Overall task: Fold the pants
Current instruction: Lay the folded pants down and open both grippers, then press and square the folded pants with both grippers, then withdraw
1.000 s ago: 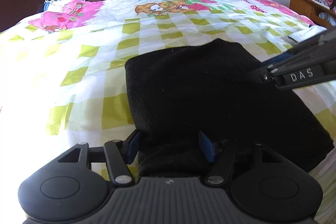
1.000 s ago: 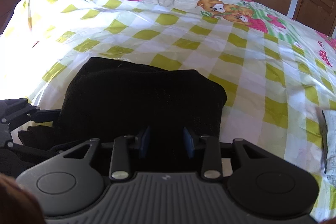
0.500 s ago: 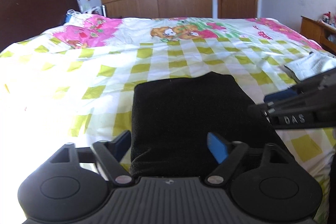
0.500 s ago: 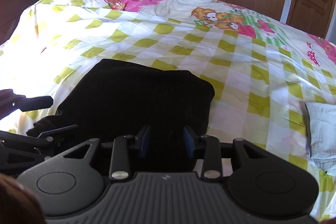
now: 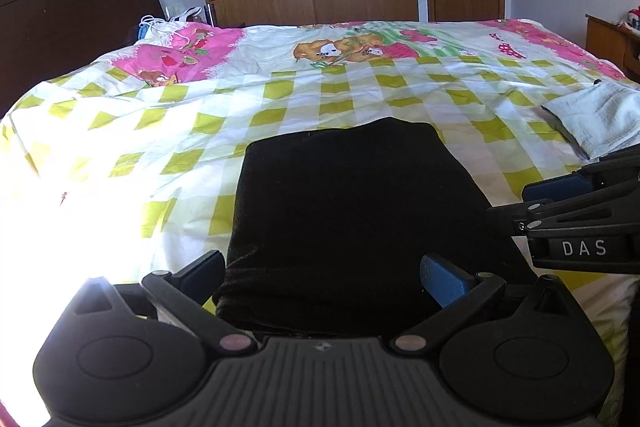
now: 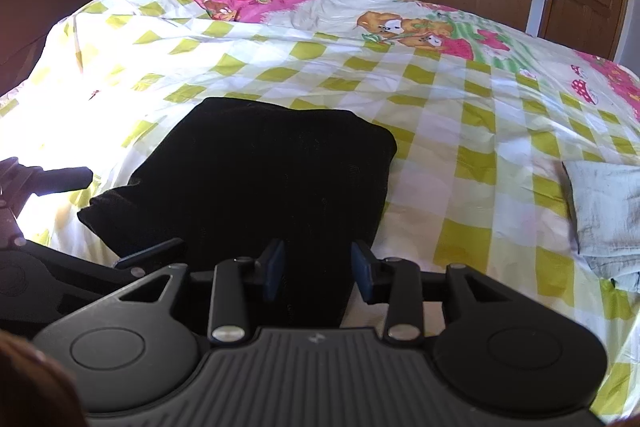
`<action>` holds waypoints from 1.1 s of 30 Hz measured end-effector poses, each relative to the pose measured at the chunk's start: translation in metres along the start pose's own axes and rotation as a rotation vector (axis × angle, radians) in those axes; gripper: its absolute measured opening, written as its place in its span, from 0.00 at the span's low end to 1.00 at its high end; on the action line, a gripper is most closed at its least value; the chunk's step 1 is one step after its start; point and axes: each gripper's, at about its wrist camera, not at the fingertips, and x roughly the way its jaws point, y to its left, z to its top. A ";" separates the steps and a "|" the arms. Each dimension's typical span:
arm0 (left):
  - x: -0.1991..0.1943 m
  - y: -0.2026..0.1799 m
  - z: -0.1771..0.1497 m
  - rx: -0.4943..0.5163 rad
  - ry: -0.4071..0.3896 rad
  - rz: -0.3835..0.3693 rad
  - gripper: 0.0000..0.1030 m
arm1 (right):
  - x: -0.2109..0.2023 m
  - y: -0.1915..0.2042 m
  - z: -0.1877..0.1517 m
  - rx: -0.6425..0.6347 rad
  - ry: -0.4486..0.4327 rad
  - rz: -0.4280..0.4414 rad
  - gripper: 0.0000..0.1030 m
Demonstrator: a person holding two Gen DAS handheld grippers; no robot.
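Two grippers hover at the near edge of the folded black pants (image 5: 352,219) on the bed (image 5: 280,99). The left gripper (image 5: 320,277) has let go, and its jaws are opening wide around the fabric without pressing it. The right gripper (image 6: 318,269) stands narrower; whether it pinches cloth cannot be told. Both have pulled back, so the fold looks finished.

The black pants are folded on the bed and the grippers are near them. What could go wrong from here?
1. The right gripper has pants cloth between its fingers; whether it pinches is unclear. Lifting away may drag the fold open.
2. The left gripper jaws are opening around the near edge; a pad could snag it.
3. The pants lie close to the bed's near edge and might slide off.
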 end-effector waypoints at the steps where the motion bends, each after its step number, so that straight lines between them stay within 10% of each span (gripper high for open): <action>1: 0.000 0.001 -0.001 -0.014 0.004 -0.006 1.00 | 0.000 -0.001 -0.001 0.005 0.000 -0.002 0.37; 33: -0.001 -0.006 -0.002 -0.037 0.062 -0.031 1.00 | -0.003 -0.006 -0.021 0.026 0.036 -0.009 0.38</action>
